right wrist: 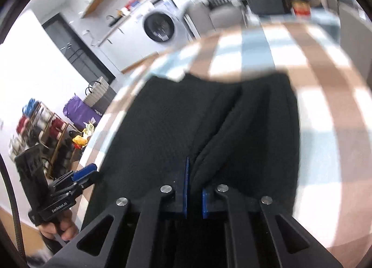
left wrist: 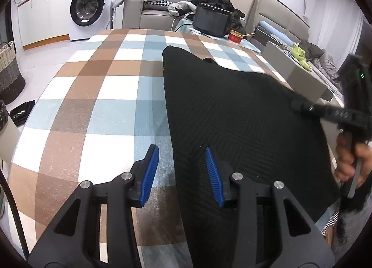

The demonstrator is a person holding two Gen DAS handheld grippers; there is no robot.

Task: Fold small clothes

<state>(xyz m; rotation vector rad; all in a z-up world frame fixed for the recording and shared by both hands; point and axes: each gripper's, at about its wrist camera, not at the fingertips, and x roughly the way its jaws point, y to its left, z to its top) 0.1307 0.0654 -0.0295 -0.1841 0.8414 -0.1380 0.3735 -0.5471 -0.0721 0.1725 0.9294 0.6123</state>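
Right now I have the black knitted garment (left wrist: 232, 116) lying spread on the checked worktop (left wrist: 93, 95), its near edge running toward me and one raised ridge of cloth down its middle in the right wrist view. My left claw (left wrist: 182, 172) stands with its blue pads apart and nothing between them, straddling the garment's left edge just above the cloth. My right claw (right wrist: 194, 189) has its pads drawn together, and the ridge of black cloth runs straight into them; I judge it is pinching that fold, though blur and dark fabric keep me from seeing the cloth inside the pads.

I judge the step is gathering the near edge for a fold. To do it well I would bring the left claw down so one pad slides under the hem and the other sits on top, taking a single layer only. Both grips should sit level with each other along the same edge, or the fold will skew. Then lift just enough to clear the worktop and carry the edge over evenly. The knit looks soft and heavy, so it may sag between the two claws.
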